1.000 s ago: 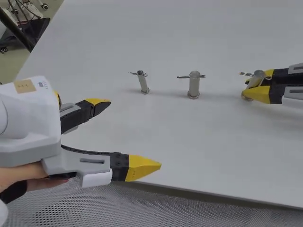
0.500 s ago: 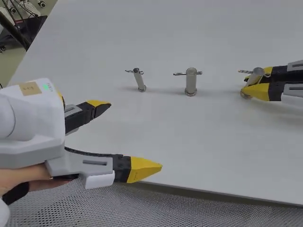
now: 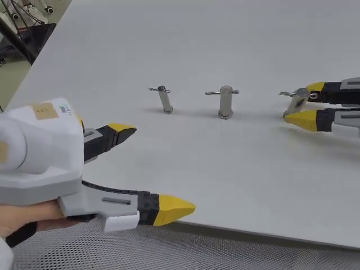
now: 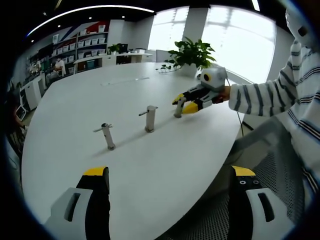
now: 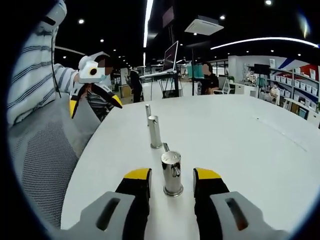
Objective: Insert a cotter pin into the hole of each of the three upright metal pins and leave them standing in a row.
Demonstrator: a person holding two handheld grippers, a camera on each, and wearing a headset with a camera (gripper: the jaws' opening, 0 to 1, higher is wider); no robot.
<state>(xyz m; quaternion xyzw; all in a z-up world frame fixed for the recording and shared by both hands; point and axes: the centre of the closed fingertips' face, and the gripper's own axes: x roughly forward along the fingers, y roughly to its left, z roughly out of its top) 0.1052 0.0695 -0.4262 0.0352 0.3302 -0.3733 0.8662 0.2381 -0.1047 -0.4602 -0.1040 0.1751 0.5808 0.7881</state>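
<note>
Three upright metal pins stand in a row on the white table: left pin, middle pin, right pin. Each has a thin cotter pin through its top. My right gripper is open, its yellow tips on either side of the right pin with a small gap on both sides. The middle pin and far pin line up behind it. My left gripper hangs wide open and holds nothing near the table's front edge, well short of the row.
The table's front edge runs just past my left gripper, with grey mesh below it. Cables and a stand are off the far left corner. A potted plant stands at the table's far side.
My right gripper's jaws, earlier closed against the right pin, have parted and now stand apart from it. The left gripper has barely moved.
</note>
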